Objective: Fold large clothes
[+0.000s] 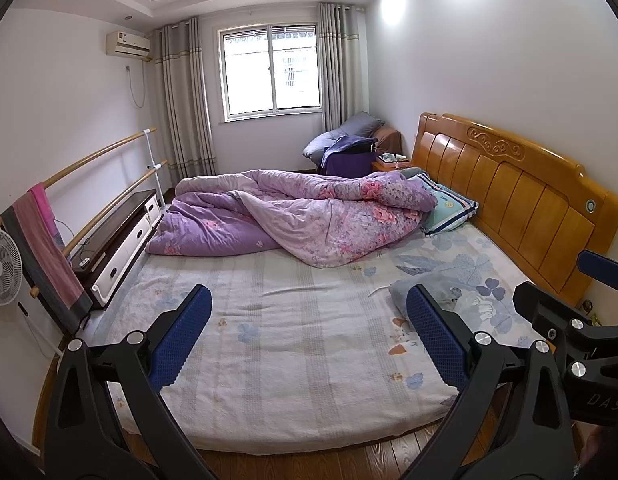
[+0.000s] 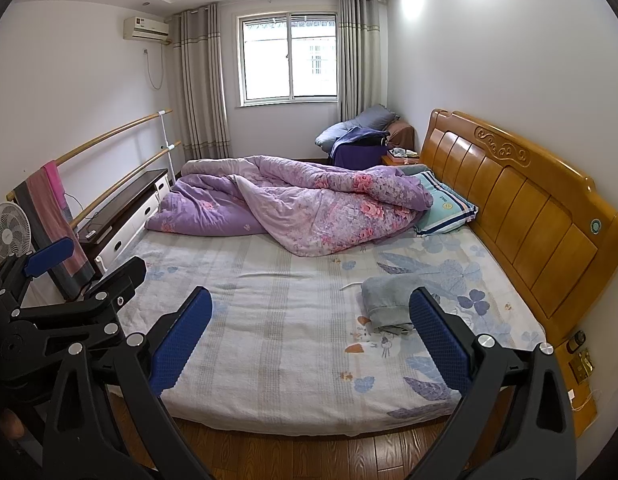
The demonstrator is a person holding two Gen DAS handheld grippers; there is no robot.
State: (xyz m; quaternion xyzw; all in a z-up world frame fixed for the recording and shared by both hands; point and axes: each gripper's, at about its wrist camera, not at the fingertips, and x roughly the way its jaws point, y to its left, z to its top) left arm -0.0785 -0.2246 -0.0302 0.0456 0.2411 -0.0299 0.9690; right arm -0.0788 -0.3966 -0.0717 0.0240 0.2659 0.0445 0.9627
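Grey folded garment [image 1: 405,294] lies on the bed [image 1: 277,344] at right near the headboard, behind the left gripper [image 1: 309,336], whose jaws stand spread and empty. Right wrist view: right gripper [image 2: 311,338] jaws spread too, garment [image 2: 389,298] just beyond its right finger.

A wide stretch of bare bed [image 2: 269,340] is lying open ahead of both spread tongs. The quilt [image 2: 301,208] is heaping across the far side, blocking it. A grey bundle [image 2: 389,300] is sitting near the headboard [image 2: 529,220], which is walling off the right.
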